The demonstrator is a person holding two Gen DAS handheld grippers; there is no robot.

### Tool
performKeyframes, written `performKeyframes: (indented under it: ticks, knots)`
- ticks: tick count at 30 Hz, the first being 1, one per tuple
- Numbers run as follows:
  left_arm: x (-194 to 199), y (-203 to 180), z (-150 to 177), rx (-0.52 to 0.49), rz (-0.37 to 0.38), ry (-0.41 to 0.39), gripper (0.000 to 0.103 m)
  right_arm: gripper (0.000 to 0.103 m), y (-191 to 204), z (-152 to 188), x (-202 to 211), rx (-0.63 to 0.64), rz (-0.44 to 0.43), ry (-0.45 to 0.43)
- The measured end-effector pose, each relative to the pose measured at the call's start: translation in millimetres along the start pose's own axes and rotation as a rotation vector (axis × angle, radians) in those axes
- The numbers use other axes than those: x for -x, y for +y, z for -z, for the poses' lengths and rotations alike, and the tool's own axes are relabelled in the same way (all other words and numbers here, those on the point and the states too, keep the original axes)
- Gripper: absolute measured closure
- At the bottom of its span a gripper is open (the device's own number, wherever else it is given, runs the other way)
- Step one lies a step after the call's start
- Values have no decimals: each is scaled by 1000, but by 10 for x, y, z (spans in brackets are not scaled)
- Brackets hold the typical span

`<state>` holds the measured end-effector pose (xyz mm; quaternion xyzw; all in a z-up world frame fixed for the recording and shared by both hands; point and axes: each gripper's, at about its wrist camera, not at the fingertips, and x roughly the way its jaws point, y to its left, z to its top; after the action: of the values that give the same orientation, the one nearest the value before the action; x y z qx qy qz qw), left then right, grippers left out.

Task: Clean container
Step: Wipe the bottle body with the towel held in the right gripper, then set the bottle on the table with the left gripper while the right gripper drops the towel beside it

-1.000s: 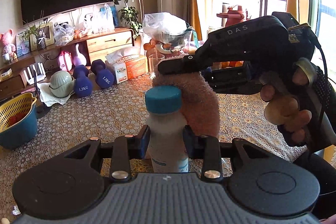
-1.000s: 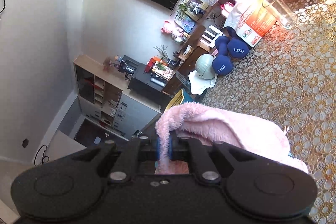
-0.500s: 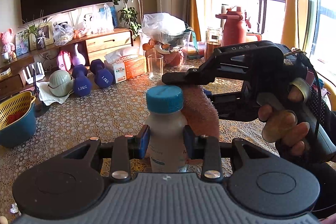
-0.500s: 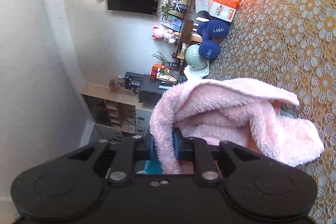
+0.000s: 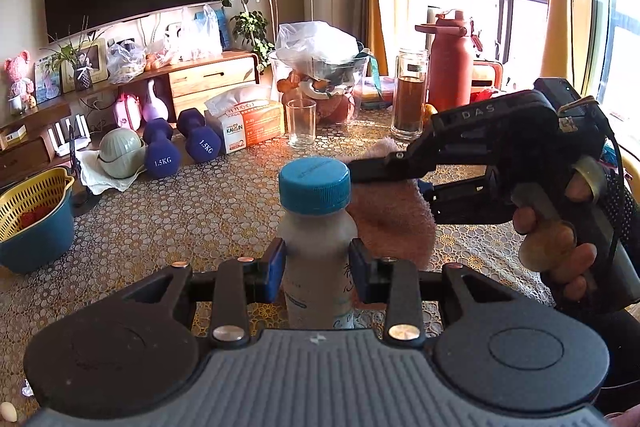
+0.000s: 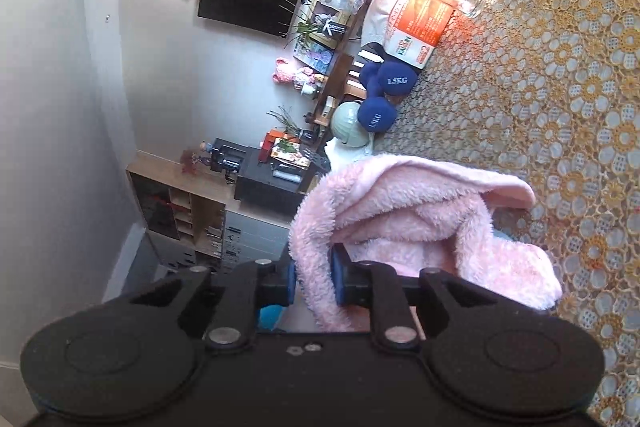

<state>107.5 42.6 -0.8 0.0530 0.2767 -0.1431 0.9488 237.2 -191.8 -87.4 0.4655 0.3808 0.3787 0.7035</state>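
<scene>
A frosted plastic bottle (image 5: pixel 318 259) with a blue cap (image 5: pixel 314 185) stands upright between the blue pads of my left gripper (image 5: pixel 318 273), which is shut on its body. Just right of the bottle, my right gripper (image 5: pixel 404 179) comes in from the right, held by a hand (image 5: pixel 556 235), and presses a pink fluffy cloth (image 5: pixel 394 219) against the bottle's right side. In the right wrist view my right gripper (image 6: pixel 314 277) is shut on a fold of the pink cloth (image 6: pixel 420 227); a sliver of the blue cap (image 6: pixel 269 317) shows below it.
The table carries a lace-pattern cloth (image 5: pixel 192 211). Behind stand an empty glass (image 5: pixel 301 123), a tall tea jar (image 5: pixel 410 95), a red flask (image 5: pixel 452 63), a tissue box (image 5: pixel 250 125), two blue dumbbells (image 5: pixel 180 143) and a blue-and-yellow basket (image 5: pixel 32 219) at the left.
The right gripper with the cloth has swung and shifted around the bottle's right side, now lying lower and more level beside the cap. The bottle stays held in the left gripper.
</scene>
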Motion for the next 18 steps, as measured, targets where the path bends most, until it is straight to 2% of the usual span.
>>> performKeyframes:
  ticks: [7, 10, 15, 18]
  knots:
    - [64, 5, 45, 25, -1, 4, 69, 85, -146, 80, -46, 113, 203, 61]
    - [85, 4, 60, 38, -1, 7, 69, 90, -166, 151, -57, 183, 270, 85]
    - [107, -20, 66, 57, -5, 13, 69, 90, -90, 198, -25, 256, 309, 95]
    - [140, -26, 71, 76, -4, 10, 69, 85, 2, 209, 41, 287, 330, 105]
